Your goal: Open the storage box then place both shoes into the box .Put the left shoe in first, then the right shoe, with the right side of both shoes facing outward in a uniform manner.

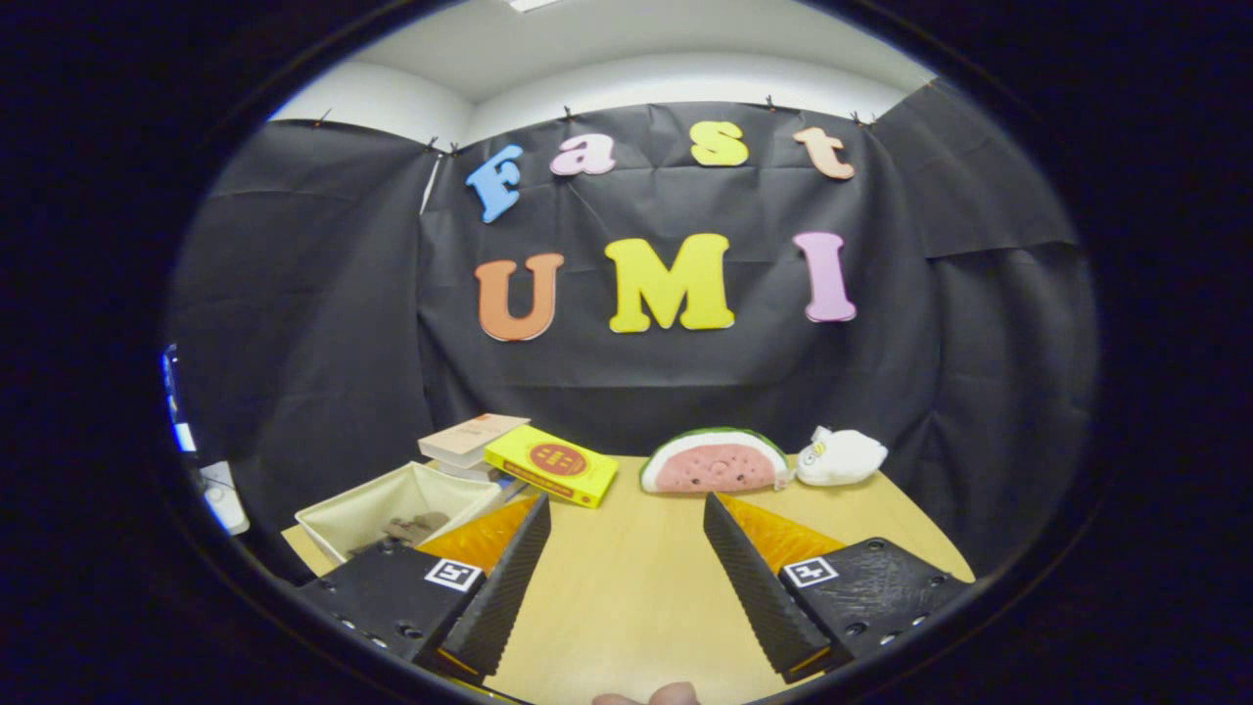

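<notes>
Wooden table (626,587), tongs (626,519) spread wide, empty, cream bin (392,504) beside, possibly holding something

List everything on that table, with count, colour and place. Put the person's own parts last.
table: one, light wood, under everything.
fabric bin: one, cream, open-topped, beyond the left finger, something dark inside that I cannot identify.
yellow box: one, yellow with a red round mark, lying flat beside the bin.
books: a small stack, tan top cover, behind the yellow box.
watermelon plush: one, pink with green rind, far side of the table ahead of the fingers.
white plush: one, white, beside the watermelon plush.
gripper: one, open, fingers spread wide over bare table, holding nothing.
fingertips: two of the person's, just behind the gripper.
</notes>
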`<state>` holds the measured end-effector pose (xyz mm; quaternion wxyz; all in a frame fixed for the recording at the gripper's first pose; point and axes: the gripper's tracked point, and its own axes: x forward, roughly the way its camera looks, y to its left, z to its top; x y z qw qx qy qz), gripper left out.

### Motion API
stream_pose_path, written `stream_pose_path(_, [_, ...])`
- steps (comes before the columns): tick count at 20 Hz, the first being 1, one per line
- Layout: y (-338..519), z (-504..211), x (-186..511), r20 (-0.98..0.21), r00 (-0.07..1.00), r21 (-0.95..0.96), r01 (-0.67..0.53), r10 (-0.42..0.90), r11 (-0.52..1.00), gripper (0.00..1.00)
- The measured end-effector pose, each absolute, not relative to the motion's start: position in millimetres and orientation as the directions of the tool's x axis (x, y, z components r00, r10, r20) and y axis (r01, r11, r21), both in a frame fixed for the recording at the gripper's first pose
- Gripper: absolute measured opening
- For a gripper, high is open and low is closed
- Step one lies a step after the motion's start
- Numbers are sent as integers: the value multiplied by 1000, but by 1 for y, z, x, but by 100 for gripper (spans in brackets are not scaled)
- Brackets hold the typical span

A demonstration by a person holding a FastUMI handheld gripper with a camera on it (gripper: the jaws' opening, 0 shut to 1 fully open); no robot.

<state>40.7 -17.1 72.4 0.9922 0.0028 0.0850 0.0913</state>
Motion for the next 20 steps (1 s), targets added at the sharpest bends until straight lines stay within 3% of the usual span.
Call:
stream_pose_path(4, [-114, 65, 42, -240, 968, 21, -74, 77, 997, 95])
stream_pose_path(9, [-184, 13, 56, -380, 925, -29, -26, 13, 999, 96])
stream_pose_path(20, [-214, -78, 93, -607, 795, -4, 5, -7, 1000, 96])
